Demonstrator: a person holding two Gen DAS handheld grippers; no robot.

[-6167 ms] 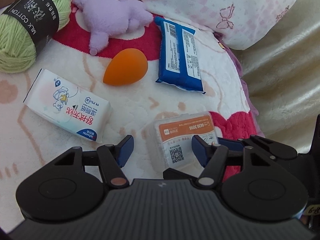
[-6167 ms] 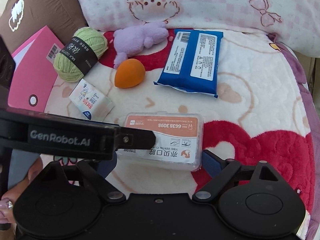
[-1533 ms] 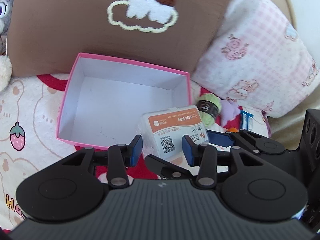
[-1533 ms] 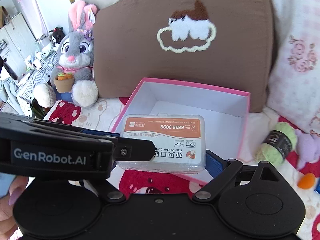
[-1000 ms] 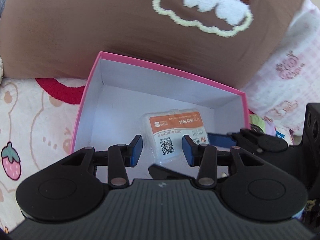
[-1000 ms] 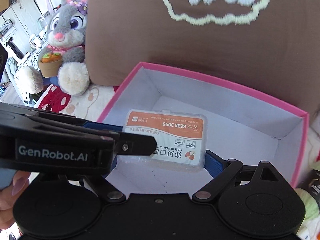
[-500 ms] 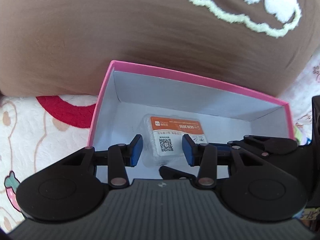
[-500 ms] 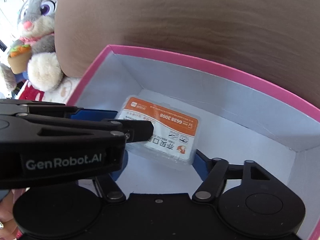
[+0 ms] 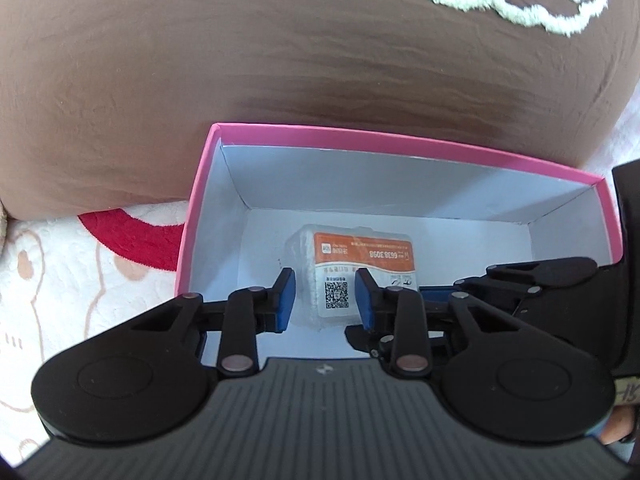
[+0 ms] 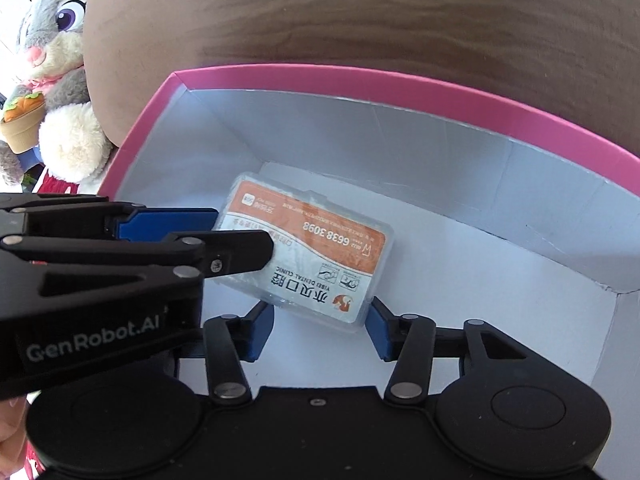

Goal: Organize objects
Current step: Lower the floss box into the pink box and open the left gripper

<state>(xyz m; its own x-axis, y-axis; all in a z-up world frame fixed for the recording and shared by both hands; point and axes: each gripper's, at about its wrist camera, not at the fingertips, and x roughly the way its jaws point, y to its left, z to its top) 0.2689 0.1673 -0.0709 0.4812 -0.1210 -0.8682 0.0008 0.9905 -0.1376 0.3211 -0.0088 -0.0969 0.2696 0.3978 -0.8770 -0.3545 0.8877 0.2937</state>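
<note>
Dental-clinic case (image 9: 360, 256), a clear plastic one with an orange label, is down inside the pink box (image 9: 400, 148), on or just off the white floor near the left wall and skewed to the walls.

The left gripper (image 9: 325, 300) has just been closing. The case's near left end shows in the gap between its blue pads, and in the right wrist view one finger lies over that end, but I cannot tell whether the pads actually pinch it. The right gripper (image 10: 318, 332) has also just been closing. Its pads now stand narrower than the case, with the case's near edge at or just beyond the tips, and no pad visibly presses it, so it looks released.

The main risk, as I judge it, is that a left gripper still pinching the end would drag the case back up or flip it on withdrawal. The half-closed right pads could also nudge the near edge and push the case further askew. With both tools crowded in one box, a finger may catch the rim and shift the box against the brown cushion (image 9: 240, 60).

Both grippers point steeply down into the box, side by side, with the left crossing in front of the right's view.
</note>
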